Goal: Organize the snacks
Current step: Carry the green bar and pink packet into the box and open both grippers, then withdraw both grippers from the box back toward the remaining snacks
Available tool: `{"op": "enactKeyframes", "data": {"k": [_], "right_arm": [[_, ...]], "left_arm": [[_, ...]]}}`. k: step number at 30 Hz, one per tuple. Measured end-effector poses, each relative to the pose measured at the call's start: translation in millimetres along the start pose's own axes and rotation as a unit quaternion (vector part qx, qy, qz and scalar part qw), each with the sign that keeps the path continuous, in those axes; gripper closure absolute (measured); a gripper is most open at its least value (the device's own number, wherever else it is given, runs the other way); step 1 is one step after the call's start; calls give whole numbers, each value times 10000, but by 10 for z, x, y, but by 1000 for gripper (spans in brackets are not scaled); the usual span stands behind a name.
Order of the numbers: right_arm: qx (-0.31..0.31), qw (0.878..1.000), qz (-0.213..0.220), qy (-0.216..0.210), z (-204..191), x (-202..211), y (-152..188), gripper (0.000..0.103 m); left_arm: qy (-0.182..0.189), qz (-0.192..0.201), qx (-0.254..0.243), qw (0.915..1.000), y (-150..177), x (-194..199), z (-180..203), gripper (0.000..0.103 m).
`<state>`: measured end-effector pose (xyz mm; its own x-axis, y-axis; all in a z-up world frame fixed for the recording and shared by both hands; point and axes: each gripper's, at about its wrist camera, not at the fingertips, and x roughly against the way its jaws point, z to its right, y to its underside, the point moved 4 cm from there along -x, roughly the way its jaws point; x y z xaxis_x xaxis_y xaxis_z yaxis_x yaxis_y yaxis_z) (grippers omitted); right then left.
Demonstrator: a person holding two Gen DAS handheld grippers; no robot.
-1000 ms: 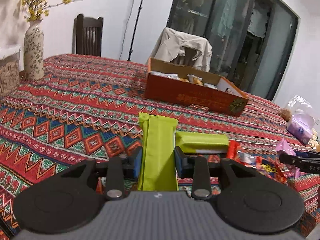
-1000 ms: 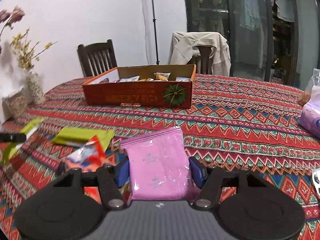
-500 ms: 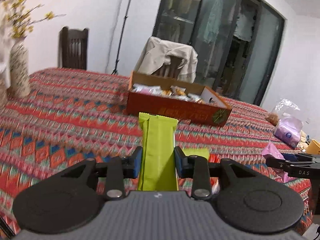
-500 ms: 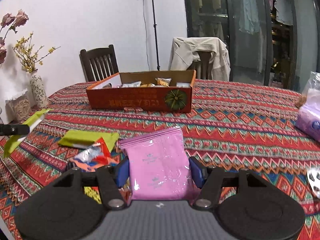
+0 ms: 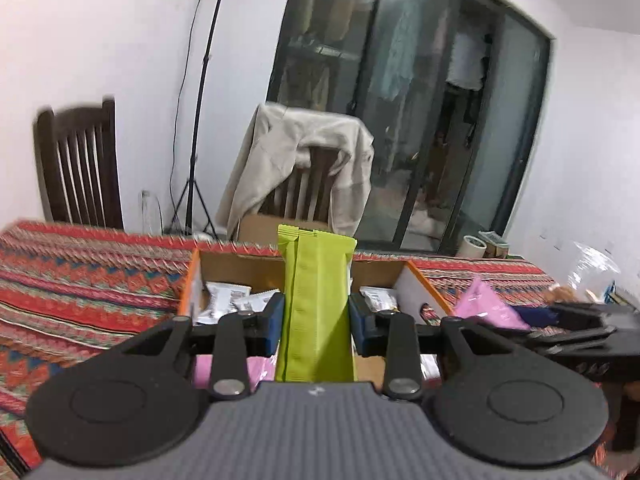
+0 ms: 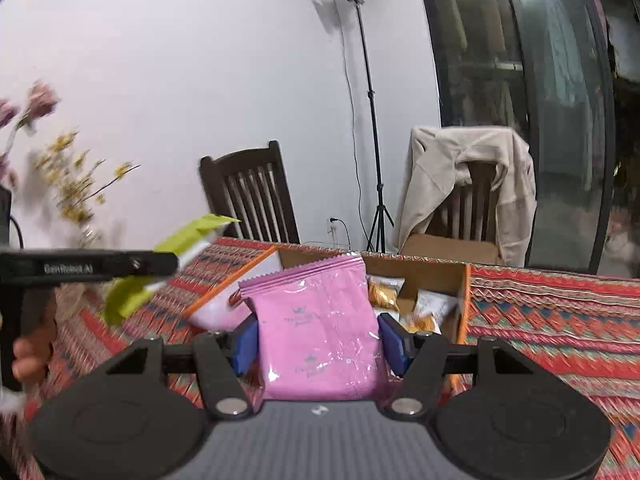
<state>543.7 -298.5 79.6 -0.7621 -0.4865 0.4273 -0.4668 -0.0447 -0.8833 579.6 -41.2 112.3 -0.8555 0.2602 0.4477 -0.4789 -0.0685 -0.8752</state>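
Claws over the snack box (image 5: 416,276) | your left claw (image 5: 316,318) clamps the green bar (image 5: 316,300) | your right claw (image 6: 318,338) clamps the pink packet (image 6: 320,320).

1. Green snack bar (image 5: 316,304): long lime-green wrapper with a crimped top edge, standing upright, pinched at its sides between blue pads, above the box opening.
2. Pink snack packet (image 6: 320,328): glossy pink pouch with a serrated top seal and faint printed logos, upright, leaning slightly left, clamped on both sides, in front of the box.
3. Cardboard box (image 5: 192,280): orange-edged, open top, resting on the patterned cloth; small white and yellow wrapped snacks lie inside.
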Motion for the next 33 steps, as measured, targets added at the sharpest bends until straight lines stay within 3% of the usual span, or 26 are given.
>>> {"op": "enactKeyframes", "data": {"k": [3, 8, 15, 16, 19, 25, 31, 33], "right_arm": [[-120, 9993, -274, 226, 158, -521, -109, 42], [-224, 9957, -739, 510, 264, -1278, -11, 42], [-237, 9924, -1072, 551, 236, -1699, 252, 40], [-247, 9914, -1176, 523, 243, -1732, 294, 40], [-169, 9914, -1218, 453, 221, -1719, 348, 29], [-78, 9936, -974, 566, 260, -1455, 226, 29], [231, 9956, -656, 623, 157, -942, 150, 26], [358, 9961, -551, 585, 89, -718, 147, 21]], "left_arm": [[-148, -308, 191, 9992, 8, -463, -38, 69], [-122, -717, 452, 9963, 115, -980, -84, 69], [-210, -913, 564, 9940, 287, -1306, -126, 68], [-190, -909, 542, 9942, 305, -1311, -124, 64], [-120, -873, 431, 9952, 327, -1287, -105, 61], [-155, -723, 198, 9971, 282, -1042, -131, 58], [-192, -475, -180, 9985, 403, -386, -195, 53], [-149, -376, -205, 9990, 434, -132, -203, 51]]}}
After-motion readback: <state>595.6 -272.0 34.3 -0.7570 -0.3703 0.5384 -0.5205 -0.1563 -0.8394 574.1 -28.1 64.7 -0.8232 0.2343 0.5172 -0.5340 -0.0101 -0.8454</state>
